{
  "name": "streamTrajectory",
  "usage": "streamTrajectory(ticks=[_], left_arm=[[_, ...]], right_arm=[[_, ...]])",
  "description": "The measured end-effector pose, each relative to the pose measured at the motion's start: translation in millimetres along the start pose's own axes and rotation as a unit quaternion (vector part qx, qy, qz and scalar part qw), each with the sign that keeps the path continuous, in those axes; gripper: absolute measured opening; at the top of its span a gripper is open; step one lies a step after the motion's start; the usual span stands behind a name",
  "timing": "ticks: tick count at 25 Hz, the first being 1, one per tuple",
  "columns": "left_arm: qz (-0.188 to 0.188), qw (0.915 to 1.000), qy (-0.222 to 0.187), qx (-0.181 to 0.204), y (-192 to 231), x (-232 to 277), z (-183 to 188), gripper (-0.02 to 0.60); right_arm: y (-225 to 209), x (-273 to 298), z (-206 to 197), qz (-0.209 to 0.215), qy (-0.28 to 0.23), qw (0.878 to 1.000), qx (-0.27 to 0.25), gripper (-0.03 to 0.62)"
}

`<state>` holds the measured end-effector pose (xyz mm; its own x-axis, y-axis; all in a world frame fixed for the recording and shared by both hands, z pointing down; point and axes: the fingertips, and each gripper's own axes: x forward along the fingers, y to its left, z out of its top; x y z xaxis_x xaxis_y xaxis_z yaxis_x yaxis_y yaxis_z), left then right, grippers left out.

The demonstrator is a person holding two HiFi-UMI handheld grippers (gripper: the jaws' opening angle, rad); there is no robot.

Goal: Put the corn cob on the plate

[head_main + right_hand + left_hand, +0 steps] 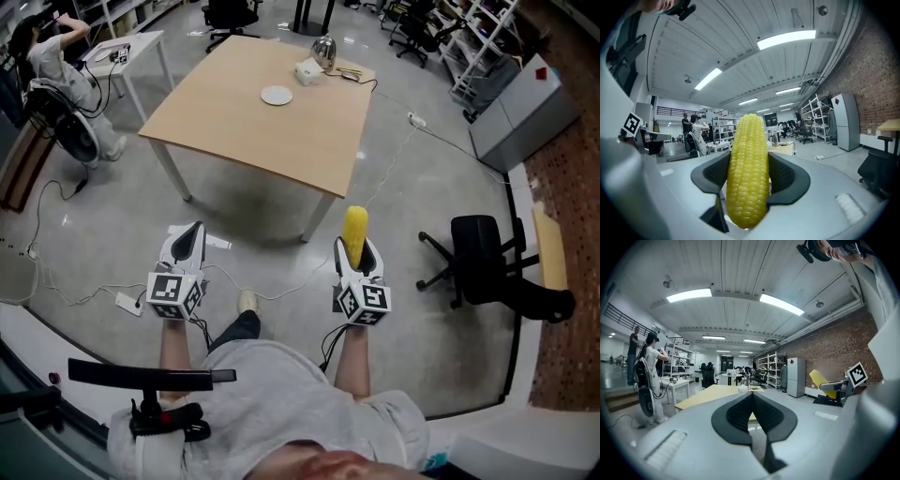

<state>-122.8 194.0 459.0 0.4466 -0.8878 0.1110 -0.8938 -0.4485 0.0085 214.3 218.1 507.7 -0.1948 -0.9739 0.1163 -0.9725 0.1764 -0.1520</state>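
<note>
A yellow corn cob point(354, 233) stands upright between the jaws of my right gripper point(356, 251), which is shut on it; in the right gripper view the corn cob point(748, 171) fills the middle. My left gripper point(190, 236) is shut with nothing in it, its black pads point(736, 412) pressed together. A small white plate point(277, 95) lies on the wooden table point(234, 122) far ahead of both grippers. Both grippers hang over the floor, well short of the table.
On the table's far end stand a white box point(308, 71) and a shiny kettle point(324, 51). A black office chair point(483, 253) stands on the right. Cables and a power strip point(128, 302) lie on the floor. A person point(58, 70) stands at the far left by a white side table point(127, 49).
</note>
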Motion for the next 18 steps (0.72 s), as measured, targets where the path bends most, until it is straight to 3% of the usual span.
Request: streamTrajectory(ticks=[5,11,18], left_arm=[[0.001,1.0,-0.005,-0.005,52,44,10,0.02],[0.004,0.9999,-0.013,0.005,59,57,19,0.02],[0.008,0.9998,-0.018,-0.007,110,82,15,0.02]], right_arm=[[18,65,12,0.001,0.005,1.0,-0.007,0.249],[19,81,24,0.007,0.003,1.0,-0.004,0.249],[40,131,28,0.005,0.004,1.0,-0.012,0.249]])
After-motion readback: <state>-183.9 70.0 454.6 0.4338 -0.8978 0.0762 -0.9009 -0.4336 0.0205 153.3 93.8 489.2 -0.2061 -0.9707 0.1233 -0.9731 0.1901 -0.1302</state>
